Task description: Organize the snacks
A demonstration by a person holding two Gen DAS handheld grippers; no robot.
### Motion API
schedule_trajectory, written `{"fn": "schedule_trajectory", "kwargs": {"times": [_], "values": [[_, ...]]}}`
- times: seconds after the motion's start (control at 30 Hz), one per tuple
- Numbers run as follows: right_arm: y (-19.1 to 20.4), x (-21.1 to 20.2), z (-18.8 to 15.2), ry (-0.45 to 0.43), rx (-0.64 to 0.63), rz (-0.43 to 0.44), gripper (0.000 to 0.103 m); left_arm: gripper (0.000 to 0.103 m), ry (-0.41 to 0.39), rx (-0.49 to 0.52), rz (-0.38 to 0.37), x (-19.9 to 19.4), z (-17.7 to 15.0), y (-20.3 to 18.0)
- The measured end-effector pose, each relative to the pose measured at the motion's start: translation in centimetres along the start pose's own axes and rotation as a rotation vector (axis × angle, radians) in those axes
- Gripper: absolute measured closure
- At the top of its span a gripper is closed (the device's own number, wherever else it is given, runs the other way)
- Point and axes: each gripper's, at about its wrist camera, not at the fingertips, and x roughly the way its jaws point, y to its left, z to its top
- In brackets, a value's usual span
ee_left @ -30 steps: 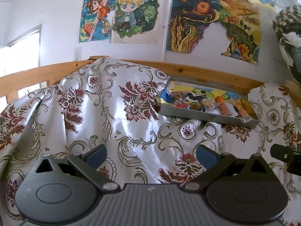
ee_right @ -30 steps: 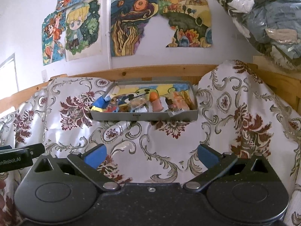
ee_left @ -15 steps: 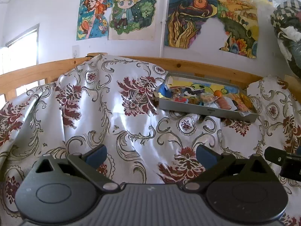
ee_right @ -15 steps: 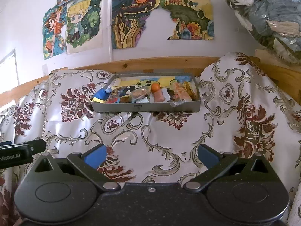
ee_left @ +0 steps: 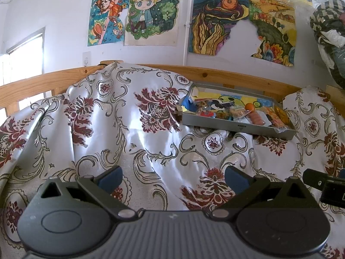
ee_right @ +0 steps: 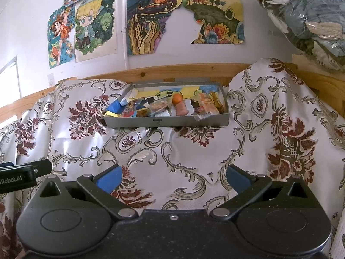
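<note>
— Where were the snacks?

— In the grey tray (ee_right: 168, 122), heaped together: wrapped packets, an orange ball (ee_right: 177, 98), a pink sausage (ee_right: 181, 109). The tray sat on the floral cloth (ee_right: 189, 157) against the wooden rail (ee_right: 194, 70), well ahead of me.

— And your hands?

— My left gripper (ee_left: 172, 178) and right gripper (ee_right: 173, 178) both had their fingers spread wide, holding nothing, above the cloth.

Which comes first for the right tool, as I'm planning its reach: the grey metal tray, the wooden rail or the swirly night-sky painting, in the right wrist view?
1. Grey metal tray, straight ahead on the floral cloth.
2. Wooden rail, just behind the tray.
3. Swirly night-sky painting, up on the wall.
</note>
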Motion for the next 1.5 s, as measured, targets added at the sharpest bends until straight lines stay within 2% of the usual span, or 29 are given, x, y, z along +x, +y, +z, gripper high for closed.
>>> {"fn": "schedule_trajectory", "kwargs": {"times": [1.5], "values": [[-0.06,0.16,-0.27,0.01,0.006,-0.001,0.001,0.0,0.008,0.005,0.0,-0.04,-0.4,-0.06]]}}
